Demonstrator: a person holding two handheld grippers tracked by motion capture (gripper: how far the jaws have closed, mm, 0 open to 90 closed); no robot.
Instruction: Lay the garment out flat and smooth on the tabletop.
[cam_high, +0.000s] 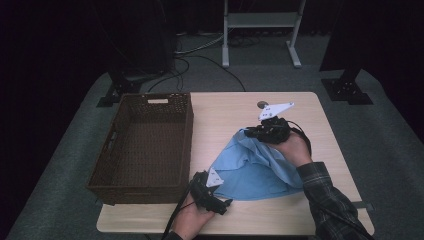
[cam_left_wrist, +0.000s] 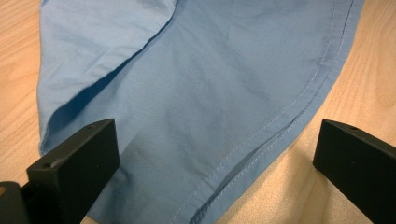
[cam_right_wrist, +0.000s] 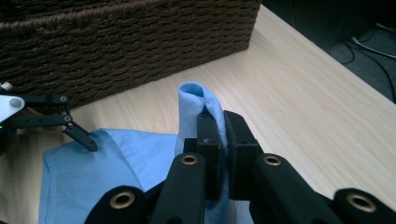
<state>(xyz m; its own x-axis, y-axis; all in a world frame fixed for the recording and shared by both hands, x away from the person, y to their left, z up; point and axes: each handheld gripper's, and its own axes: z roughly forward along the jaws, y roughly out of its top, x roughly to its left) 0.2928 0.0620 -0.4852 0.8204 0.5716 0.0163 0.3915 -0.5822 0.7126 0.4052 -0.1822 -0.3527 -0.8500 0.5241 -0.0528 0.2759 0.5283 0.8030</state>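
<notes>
While one blue cloth (cam_high: 255, 167) lies spread on the light wooden table (cam_high: 320, 125), toward its near right part, a corner of it is lifted at the far side by the right gripper (cam_high: 255, 132). In the right gripper view the jaws are pressed together on a rolled fold of that cloth (cam_right_wrist: 198, 100), which sticks up just above the pads. The left gripper (cam_high: 222, 204) sits at the cloth's near left corner; in the left gripper view its two black jaws stand wide apart, low over the table, with the stitched hem of the cloth (cam_left_wrist: 261, 144) lying between them and neither pad pressing on it.

Counted out: one cloth, two grippers, each held in one hand, and one brown woven basket (cam_high: 112, 150). The basket stands on the left part of the table, just beside the cloth, its long side running away from the person. A small dark round spot (cam_high: 262, 104) shows on the tabletop near the far edge, just beyond the right gripper. The person's right forearm wears a dark plaid sleeve (cam_high: 330, 200).

One table bears everything; its top is pale wood grain. It stands on a grey carpeted floor (cam_high: 390, 145). Beyond it, black cables (cam_high: 200, 62) trail across the floor, a white metal frame (cam_high: 260, 30) stands at the far middle, and dark stand bases (cam_high: 347, 90) sit at either side against a black backdrop.
</notes>
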